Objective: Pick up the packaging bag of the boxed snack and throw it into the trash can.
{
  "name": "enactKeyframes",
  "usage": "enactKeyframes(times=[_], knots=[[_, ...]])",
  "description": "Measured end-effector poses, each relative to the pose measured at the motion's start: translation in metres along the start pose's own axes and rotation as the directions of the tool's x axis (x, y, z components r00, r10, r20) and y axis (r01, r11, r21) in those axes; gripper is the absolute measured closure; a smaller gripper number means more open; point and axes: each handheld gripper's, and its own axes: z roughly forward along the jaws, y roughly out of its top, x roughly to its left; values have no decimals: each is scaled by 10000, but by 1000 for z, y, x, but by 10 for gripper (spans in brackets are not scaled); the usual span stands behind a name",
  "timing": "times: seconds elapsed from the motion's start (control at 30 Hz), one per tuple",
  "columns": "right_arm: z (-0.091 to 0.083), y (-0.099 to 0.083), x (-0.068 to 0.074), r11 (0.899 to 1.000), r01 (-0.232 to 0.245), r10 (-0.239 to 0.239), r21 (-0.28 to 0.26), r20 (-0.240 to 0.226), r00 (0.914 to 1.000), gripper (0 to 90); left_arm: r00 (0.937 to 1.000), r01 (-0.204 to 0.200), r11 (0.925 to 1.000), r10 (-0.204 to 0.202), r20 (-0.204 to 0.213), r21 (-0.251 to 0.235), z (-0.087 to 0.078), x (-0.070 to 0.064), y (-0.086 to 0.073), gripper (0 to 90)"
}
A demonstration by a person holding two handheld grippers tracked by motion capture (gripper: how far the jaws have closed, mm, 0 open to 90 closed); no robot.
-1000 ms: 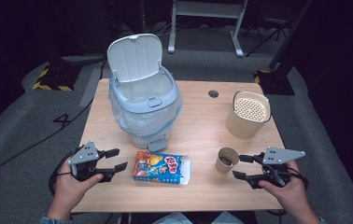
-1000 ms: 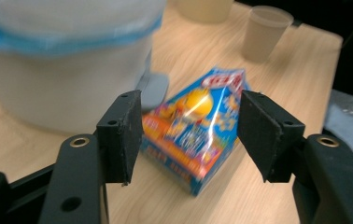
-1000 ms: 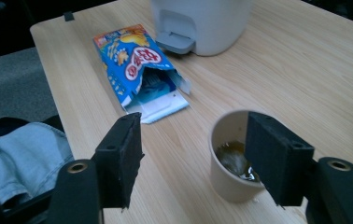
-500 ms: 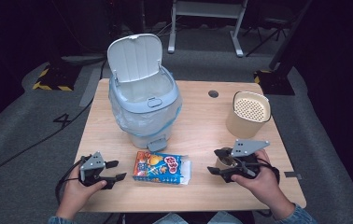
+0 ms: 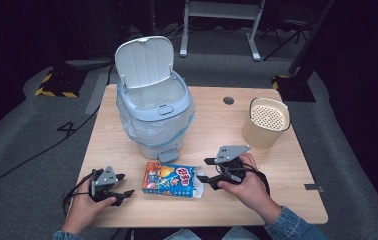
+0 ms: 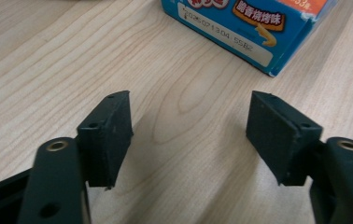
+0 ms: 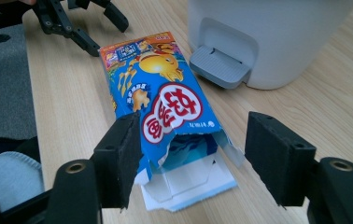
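Note:
A blue and orange snack box (image 5: 169,179) lies flat on the wooden table (image 5: 217,120), its torn flap end toward the right. My right gripper (image 5: 203,170) stands open at that end. In the right gripper view its jaws flank the torn end of the box (image 7: 165,98) without touching it, the gripper (image 7: 195,154) a little above the table. My left gripper (image 5: 126,184) is open too, left of the box with a gap between. Its own view has bare wood between the jaws of the gripper (image 6: 191,126) and a corner of the box (image 6: 249,23) beyond.
A pale blue pedal bin (image 5: 154,112), lid up and lined with a bag, stands behind the box; its pedal (image 7: 219,65) points at the box. At the right back stands a beige container (image 5: 266,122) with a perforated top. The far gripper (image 7: 86,23) shows past the box.
My right gripper has moved left across the table to the box's torn end, and its hand now covers the paper cup. The left gripper has slid slightly toward the near edge.

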Motion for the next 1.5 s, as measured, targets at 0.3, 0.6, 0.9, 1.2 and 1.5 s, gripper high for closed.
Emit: enactKeyframes(times=[0.3,0.6,0.9,1.2,1.5], knots=[[29,3,5,9985,463,-462,295,-28,9989,350,9991,-288,9996,287,297,58,3,7,3,242],[58,-1,8,9966,484,-460,674,-355,9983,422,9992,-290,9996,288,290,64,4,7,3,241],[71,-4,9,9892,846,-834,1197,-150,9964,627,9992,-288,9996,286,273,74,4,7,3,241],[67,1,20,9875,1086,-1045,1144,-414,9937,864,9995,-235,9997,233,215,79,4,6,3,240],[48,7,23,9955,615,-541,723,-1011,9934,875,9995,-237,9997,236,219,73,4,6,3,240]])
